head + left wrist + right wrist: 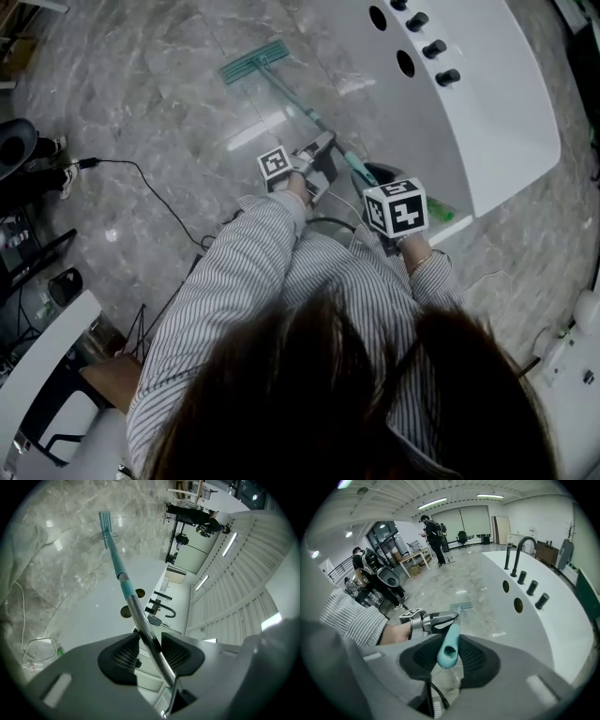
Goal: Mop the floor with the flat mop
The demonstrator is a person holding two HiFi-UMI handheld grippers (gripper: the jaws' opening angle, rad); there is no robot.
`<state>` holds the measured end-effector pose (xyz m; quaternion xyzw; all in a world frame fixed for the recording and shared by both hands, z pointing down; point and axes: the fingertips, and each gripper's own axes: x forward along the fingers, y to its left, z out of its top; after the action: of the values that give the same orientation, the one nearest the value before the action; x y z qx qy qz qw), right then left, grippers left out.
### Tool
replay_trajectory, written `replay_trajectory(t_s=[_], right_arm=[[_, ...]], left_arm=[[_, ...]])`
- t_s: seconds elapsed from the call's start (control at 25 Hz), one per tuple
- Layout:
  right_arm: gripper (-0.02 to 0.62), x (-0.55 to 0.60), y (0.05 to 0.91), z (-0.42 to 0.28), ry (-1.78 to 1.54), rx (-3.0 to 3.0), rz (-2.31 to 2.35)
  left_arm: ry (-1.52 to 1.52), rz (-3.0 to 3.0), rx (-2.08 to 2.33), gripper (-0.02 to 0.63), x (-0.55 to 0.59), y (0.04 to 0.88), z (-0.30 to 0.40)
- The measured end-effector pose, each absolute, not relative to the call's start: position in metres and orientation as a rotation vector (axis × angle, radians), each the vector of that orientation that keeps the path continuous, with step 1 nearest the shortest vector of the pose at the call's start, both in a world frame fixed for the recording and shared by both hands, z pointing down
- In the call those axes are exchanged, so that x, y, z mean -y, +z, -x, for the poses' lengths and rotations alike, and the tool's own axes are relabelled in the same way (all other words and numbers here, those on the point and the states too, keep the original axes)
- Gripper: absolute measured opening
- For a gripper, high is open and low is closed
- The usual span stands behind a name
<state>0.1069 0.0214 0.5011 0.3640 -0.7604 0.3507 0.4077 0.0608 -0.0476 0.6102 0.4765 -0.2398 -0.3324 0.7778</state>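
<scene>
A flat mop with a teal head (254, 61) lies on the grey marble floor, its pole (302, 106) running back toward me. My left gripper (319, 161) is shut on the metal part of the pole (143, 625), lower down. My right gripper (375, 183) is shut on the teal handle end (449, 646). In the left gripper view the mop head (106, 523) shows far along the pole. In the right gripper view the mop head (462, 606) lies flat on the floor beyond the left gripper (423, 619).
A white bathtub-like counter (487, 103) with black taps (433, 49) stands at the right, close to the mop pole. A black cable (141, 178) runs over the floor at left. A white chair (47, 375) is at lower left. People (433, 534) stand far off.
</scene>
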Motion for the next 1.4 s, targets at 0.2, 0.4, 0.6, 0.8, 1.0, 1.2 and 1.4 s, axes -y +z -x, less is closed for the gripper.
replay_trajectory(t_s=[0.2,0.4,0.6,0.8,1.0,1.2,1.4], right_arm=[[0.112,0.077,0.501,-0.012,0.903,1.909,-0.948],[0.112,0.18,0.518,0.069,0.855,1.914,-0.975],[0.11,0.267,0.532,0.126,0.805,1.918,-0.973],[0.11,0.328,0.546,0.161,0.804,1.901,-0.956],[0.112,0.369,0.555,0.191,0.796,1.895,-0.934],[0.11,0.385,0.566,0.2,0.78,1.884,-0.959],[0.11,0.38,0.577,0.204,0.803,1.877,-0.943]], left_arm=[[-0.726,-1.016,0.485,0.155,0.146,0.613,0.031],[-0.69,-1.028,0.529,0.155,0.251,0.628,0.112],[-0.67,-1.048,0.606,0.149,0.34,0.648,0.173],[-0.547,-1.118,0.625,0.149,0.404,0.661,0.211],[-0.573,-1.11,0.658,0.147,0.448,0.665,0.241],[-0.541,-1.16,0.689,0.147,0.463,0.679,0.252],[-0.545,-1.157,0.718,0.146,0.462,0.686,0.255]])
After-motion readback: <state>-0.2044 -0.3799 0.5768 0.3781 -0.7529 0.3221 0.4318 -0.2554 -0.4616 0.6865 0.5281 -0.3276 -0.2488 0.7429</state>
